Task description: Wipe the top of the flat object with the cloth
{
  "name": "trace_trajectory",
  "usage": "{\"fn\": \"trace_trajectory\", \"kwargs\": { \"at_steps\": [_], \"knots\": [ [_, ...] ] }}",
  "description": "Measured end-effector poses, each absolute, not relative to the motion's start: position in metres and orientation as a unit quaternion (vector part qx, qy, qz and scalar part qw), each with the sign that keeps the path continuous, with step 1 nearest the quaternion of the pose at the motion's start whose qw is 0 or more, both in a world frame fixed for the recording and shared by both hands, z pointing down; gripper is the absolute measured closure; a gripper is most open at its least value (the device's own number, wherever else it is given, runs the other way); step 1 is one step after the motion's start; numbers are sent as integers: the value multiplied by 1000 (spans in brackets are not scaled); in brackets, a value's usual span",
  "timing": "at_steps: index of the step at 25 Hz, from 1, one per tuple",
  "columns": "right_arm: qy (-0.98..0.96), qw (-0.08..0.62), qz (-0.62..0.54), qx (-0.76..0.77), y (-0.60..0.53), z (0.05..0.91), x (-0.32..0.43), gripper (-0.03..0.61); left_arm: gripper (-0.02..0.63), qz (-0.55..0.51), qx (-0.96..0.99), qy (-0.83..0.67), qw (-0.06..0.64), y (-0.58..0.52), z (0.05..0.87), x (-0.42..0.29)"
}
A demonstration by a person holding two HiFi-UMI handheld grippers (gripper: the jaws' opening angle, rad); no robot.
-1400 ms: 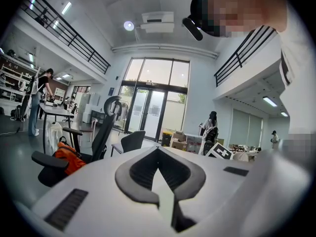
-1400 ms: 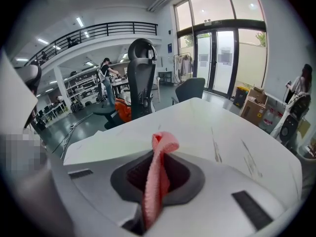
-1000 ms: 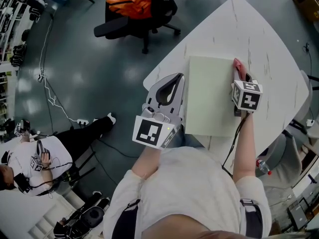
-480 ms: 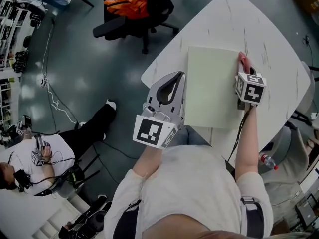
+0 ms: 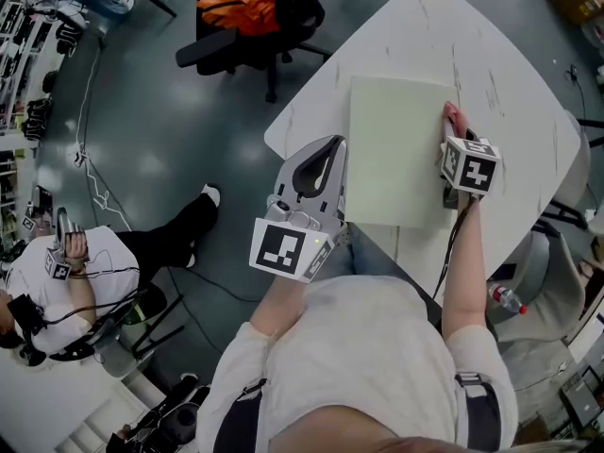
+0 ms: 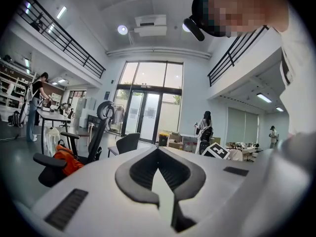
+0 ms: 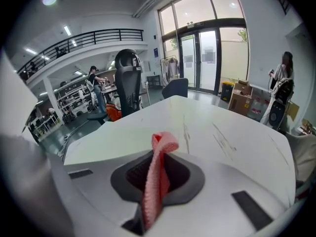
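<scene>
Pink knit cloth (image 7: 157,181) is clamped in the right gripper (image 7: 160,154) at the right edge of the pale green flat board (image 5: 392,149). The left gripper (image 5: 326,159) is closed and empty. It looks poised for a wiping stroke: next, drag leftward across the top.

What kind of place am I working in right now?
Probably an open-plan lab or workshop office, judging by the mezzanine railing overhead, a wheeled office chair on the open floor, and a seated person nearby holding a marker-tagged device.

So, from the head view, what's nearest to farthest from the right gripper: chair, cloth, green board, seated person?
1. Pink cloth, clamped in the right gripper.
2. Green board, just left.
3. Office chair, upper left.
4. Seated person, far lower left.
</scene>
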State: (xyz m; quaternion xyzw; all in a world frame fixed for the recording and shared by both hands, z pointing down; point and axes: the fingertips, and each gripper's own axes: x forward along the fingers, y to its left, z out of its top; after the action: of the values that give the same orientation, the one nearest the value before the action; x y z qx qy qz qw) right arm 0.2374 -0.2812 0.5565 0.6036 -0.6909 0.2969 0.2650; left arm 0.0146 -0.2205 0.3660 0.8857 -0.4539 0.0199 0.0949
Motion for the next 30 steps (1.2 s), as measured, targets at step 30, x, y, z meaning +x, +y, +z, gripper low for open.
{"fn": "trace_trajectory", "kwargs": {
  "at_steps": [30],
  "knots": [
    [-755, 294, 296, 506, -297, 561, 68, 551, 601, 15, 855, -510, 91, -211, 359, -50]
  ]
}}
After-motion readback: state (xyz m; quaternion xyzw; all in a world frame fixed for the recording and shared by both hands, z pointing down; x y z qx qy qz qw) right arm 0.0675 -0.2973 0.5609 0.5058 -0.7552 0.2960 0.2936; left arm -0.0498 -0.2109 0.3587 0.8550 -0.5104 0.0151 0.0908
